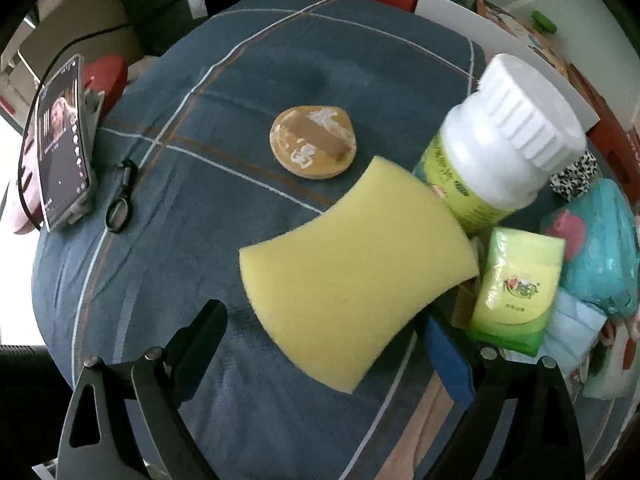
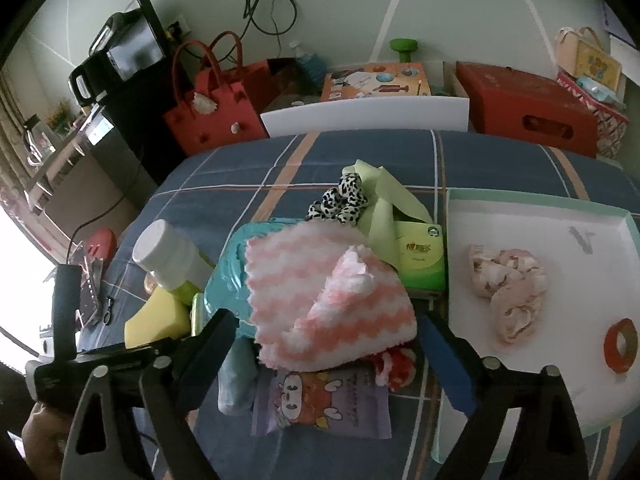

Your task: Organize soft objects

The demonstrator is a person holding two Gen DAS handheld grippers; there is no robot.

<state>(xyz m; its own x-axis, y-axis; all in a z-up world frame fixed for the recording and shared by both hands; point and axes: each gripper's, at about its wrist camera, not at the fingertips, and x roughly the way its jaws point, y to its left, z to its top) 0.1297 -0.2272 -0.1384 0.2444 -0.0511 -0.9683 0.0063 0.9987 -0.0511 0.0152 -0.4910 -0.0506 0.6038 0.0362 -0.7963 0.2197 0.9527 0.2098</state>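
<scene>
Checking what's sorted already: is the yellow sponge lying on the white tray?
No, the yellow sponge lies on the blue plaid cloth, left of the pile, away from the white tray.

You are in a lived-in home room. The work surface wears a dark blue plaid cloth (image 2: 360, 160). At eleven o'clock beyond it a red handbag with tall looped handles (image 2: 218, 114) stands against a pale wall (image 2: 460, 8), beside a black appliance (image 2: 120, 60); at one o'clock sits a red lidded storage box (image 2: 532, 108).

left gripper (image 1: 326, 328): angled down, fingers apart | right gripper (image 2: 326, 354): fingers apparently wide, angled down
</scene>
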